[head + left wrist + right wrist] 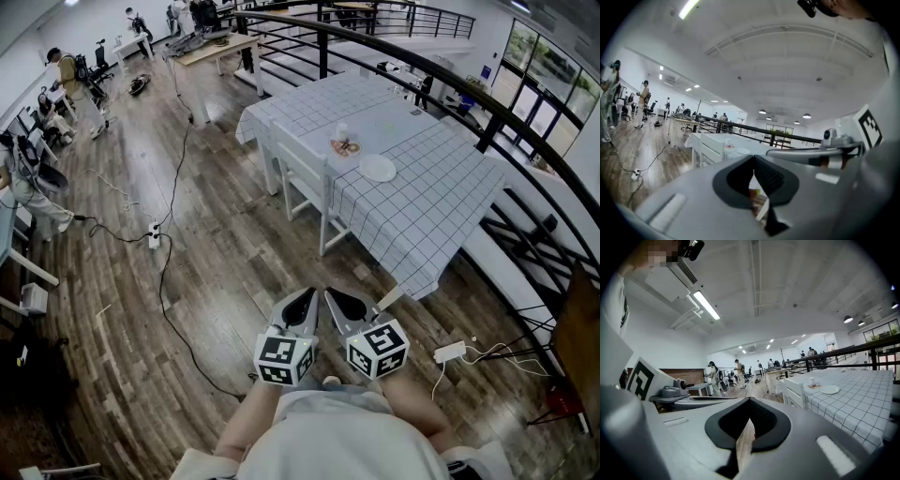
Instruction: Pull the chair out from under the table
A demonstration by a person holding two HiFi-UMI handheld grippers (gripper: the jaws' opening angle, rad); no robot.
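Note:
A white wooden chair (305, 183) stands tucked against the near-left side of a table (441, 202) covered with a white grid-checked cloth. The same chair (711, 146) shows ahead in the left gripper view, and again as the chair (795, 393) in the right gripper view. My left gripper (307, 298) and right gripper (339, 299) are held side by side close to my body, well short of the chair. Both are shut with nothing between the jaws.
On the table lie a white plate (378, 168), a small dish with food (344, 146) and a cup (341, 132). A black cable with a power strip (155, 234) runs across the wood floor. A dark railing (487, 112) curves behind the table. People and desks stand at the far left.

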